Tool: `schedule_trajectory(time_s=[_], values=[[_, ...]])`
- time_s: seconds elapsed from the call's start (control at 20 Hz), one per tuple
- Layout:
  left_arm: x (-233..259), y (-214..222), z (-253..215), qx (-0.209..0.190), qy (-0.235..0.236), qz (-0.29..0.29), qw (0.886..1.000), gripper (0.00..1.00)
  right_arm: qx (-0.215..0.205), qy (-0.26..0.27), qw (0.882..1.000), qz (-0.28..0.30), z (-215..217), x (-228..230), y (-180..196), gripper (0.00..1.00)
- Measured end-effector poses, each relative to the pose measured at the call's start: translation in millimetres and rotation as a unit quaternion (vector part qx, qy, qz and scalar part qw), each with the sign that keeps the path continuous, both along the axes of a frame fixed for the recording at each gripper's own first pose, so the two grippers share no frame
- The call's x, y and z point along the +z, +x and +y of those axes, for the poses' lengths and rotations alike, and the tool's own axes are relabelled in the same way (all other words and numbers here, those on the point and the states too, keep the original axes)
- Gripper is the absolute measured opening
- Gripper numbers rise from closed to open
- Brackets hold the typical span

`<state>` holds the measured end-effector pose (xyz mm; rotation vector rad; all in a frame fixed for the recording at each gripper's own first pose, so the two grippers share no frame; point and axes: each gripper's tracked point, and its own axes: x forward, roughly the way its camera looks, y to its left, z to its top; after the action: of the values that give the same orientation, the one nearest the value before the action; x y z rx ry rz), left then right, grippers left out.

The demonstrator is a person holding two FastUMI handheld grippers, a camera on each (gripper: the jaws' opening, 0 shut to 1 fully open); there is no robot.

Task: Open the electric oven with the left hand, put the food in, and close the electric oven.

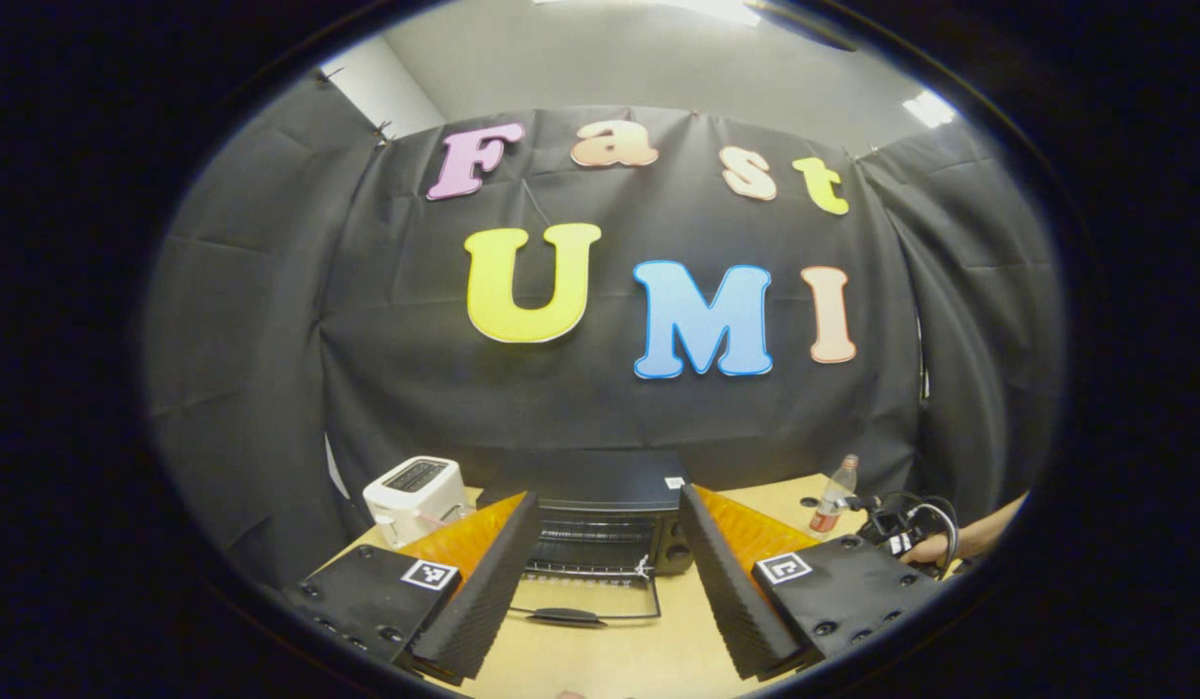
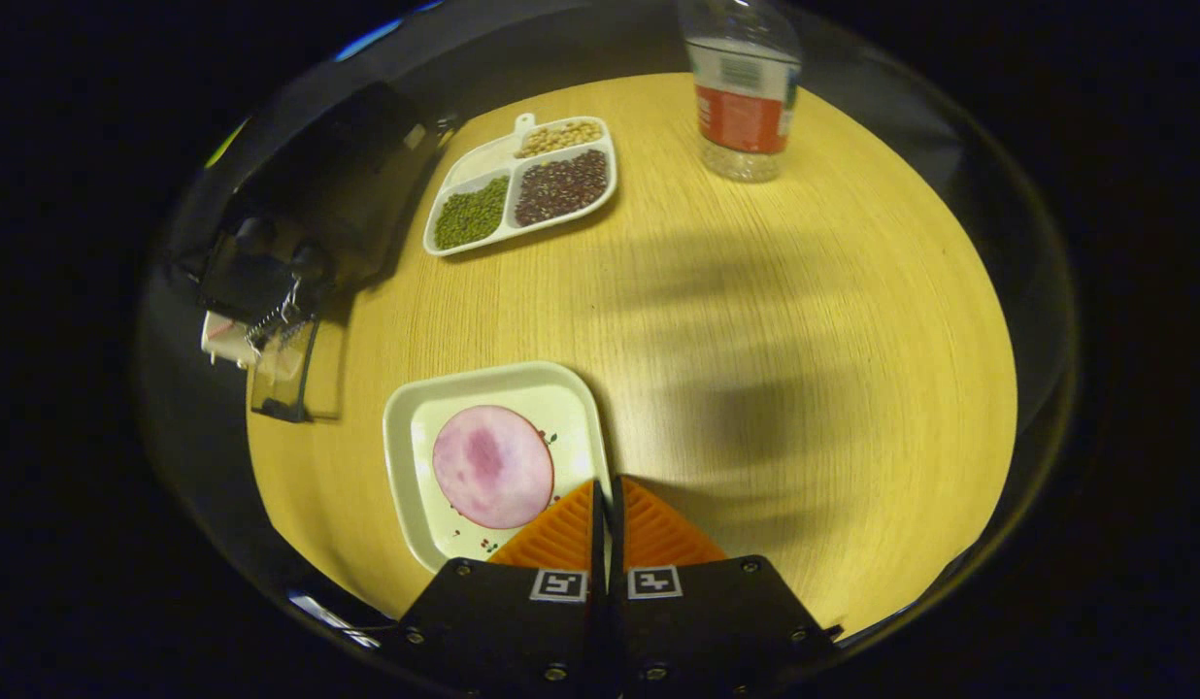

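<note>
— Fingers (image 1: pixel 483 592) of the left gripper (image 1: pixel 610 568) are standing spread wide at the bottom of the left gripper view, pinching nothing. What is sitting between them?

— Farther off, on the table (image 1: pixel 619 660), the oven (image 1: pixel 600 524) is facing the camera with its door (image 1: pixel 585 597) lying open and flat toward us; the rack inside is showing. Left of the oven a white toaster (image 1: pixel 416 495) is standing, and to the right a bottle (image 1: pixel 833 500). At the far right a hand (image 1: pixel 935 549) is gripping a dark device.

— And the right gripper (image 2: pixel 605 505)?

— Its fingers are pressing together at the bottom of the right gripper view, right at the near right edge of the white plate (image 2: pixel 561 398). They seem to be pinching the rim, but I cannot tell for certain.

— Where is the food?

— A round pink slice (image 2: pixel 491 466) is lying flat on that plate, left of the fingertips. Far beyond, a divided tray (image 2: pixel 522 180) is holding green, dark and pale beans in separate compartments. The oven is sitting at the far left of that view, door down.
</note>
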<state>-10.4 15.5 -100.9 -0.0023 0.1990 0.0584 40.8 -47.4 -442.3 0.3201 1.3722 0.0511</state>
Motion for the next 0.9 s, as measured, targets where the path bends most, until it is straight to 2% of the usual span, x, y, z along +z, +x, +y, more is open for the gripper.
schedule_trajectory(time_s=[0.1, 0.25, 0.4, 0.55, 0.85, 0.9], values=[[-0.2, -0.7, -3.4, 0.007, 0.005, 0.002, 1.0, 1.0, -0.048, 0.073, 0.996, 0.01, 6.3, 2.0, -2.8, 0.01], [1.6, -4.1, -10.8, 0.019, 0.013, 0.007, 1.0, 1.0, -0.073, 0.132, 0.989, 0.006, 8.1, -1.1, -7.9, 0.01], [7.0, -8.0, -14.9, 0.03, 0.011, 0.009, 0.999, 1.0, -0.111, 0.201, 0.973, -0.006, 17.2, 10.9, -9.5, 0.01], [17.9, -7.5, -18.5, 0.026, 0.012, -0.002, 1.0, 1.0, -0.135, 0.223, 0.965, -0.018, 18.5, 16.5, -7.1, 0.01], [18.3, 17.1, -13.2, -0.031, -0.007, -0.013, 0.999, 1.0, -0.197, 0.257, 0.944, -0.068, 41.8, 48.3, -6.5, 0.01], [16.8, 21.0, -8.1, -0.039, -0.01, -0.014, 0.999, 0.96, -0.205, 0.262, 0.94, -0.075, 51.0, 55.1, -9.8, 0.01]])
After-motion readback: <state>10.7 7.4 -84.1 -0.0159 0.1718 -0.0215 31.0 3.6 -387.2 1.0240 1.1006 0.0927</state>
